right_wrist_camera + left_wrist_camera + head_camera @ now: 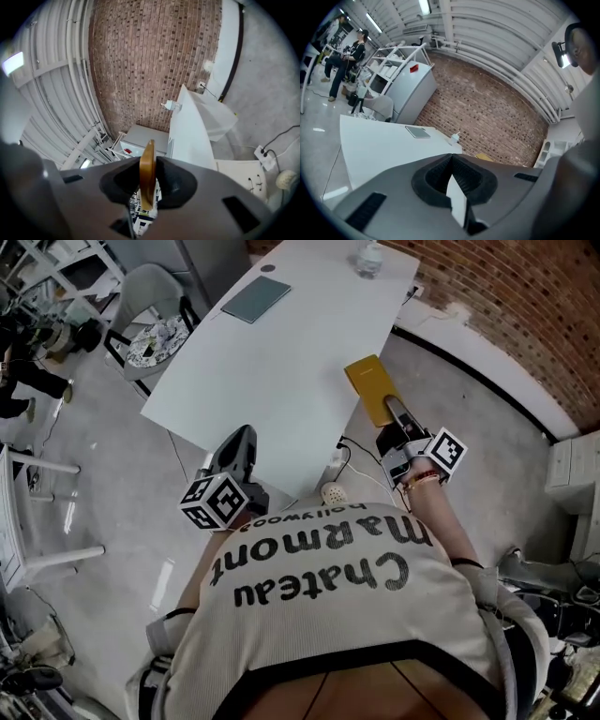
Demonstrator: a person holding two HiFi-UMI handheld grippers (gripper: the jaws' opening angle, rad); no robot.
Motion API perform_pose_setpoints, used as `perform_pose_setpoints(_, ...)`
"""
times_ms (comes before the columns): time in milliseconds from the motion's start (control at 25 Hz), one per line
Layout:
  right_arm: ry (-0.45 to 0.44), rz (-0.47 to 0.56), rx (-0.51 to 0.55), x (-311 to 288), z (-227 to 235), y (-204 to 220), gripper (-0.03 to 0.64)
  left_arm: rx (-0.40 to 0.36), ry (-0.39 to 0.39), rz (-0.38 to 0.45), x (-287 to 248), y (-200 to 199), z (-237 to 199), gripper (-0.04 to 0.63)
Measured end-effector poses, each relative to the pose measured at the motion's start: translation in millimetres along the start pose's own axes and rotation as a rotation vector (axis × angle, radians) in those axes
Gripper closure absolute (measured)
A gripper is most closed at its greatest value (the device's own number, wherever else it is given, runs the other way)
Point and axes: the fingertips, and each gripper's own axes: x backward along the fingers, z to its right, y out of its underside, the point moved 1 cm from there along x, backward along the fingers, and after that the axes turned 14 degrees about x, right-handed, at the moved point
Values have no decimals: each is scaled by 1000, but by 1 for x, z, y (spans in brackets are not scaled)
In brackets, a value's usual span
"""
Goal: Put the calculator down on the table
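One white table [281,362], long and bare over most of its top; everything below is placed against it.

One calculator [372,388], yellow and flat, at the table's right long edge about halfway along; its near end is in the right gripper [396,418]. Whether it overlaps the tabletop I cannot tell. In the right gripper view it stands edge-on between the two pads, both pressed to its faces; jaws clamped on the calculator.

One left gripper [239,448], over the table's near end and left of the calculator; in the left gripper view its jaw tips meet, nothing between them.

Two marker cubes, one per gripper: left cube [214,501] and right cube [446,452], both nearer the wearer than the table's near edge.

On the table, two things: one flat grey slab [256,299], a tablet or notebook, near the far left edge; one clear bottle [368,259] at the far right corner; the two are well apart.

One grey chair [155,296] just beside the table's left edge, with a patterned item on its seat.

One white power strip [335,465] on the floor at the table's near end.
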Motion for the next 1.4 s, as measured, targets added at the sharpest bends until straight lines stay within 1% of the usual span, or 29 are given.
perform_pose_setpoints(320, -9, -37, 10, -77, 37, -69, 528, 8, -91, 82, -54, -28, 2, 594)
perform_pose_setpoints(520, 0, -70, 29, -114, 61, -95, 528, 15, -119, 135, -83, -33, 2, 594)
perform_pose_setpoints(680, -36, -98, 32, -137, 73, -100, 528, 52, -134, 176, -95, -29, -7, 594)
perform_pose_setpoints(720, -33, -109, 38, -143, 77, -102, 528, 58, -140, 185, -99, -28, -8, 594)
perform_pose_setpoints(800, -13, -135, 57, -155, 88, -106, 528, 66, -155, 201, -106, -29, -10, 594)
perform_pose_setpoints(880, -18, -151, 63, -168, 99, -108, 528, 72, -170, 215, -111, -30, -11, 594)
perform_pose_setpoints(1040, 16, -187, 77, -188, 120, -107, 528, 71, -205, 239, -113, -36, -13, 594)
perform_pose_setpoints(1280, 64, -245, 94, -210, 146, -87, 528, 66, -272, 284, -101, -43, -29, 594)
perform_pose_setpoints(1400, 76, -270, 125, -220, 154, -82, 528, 68, -293, 301, -98, -46, -34, 594)
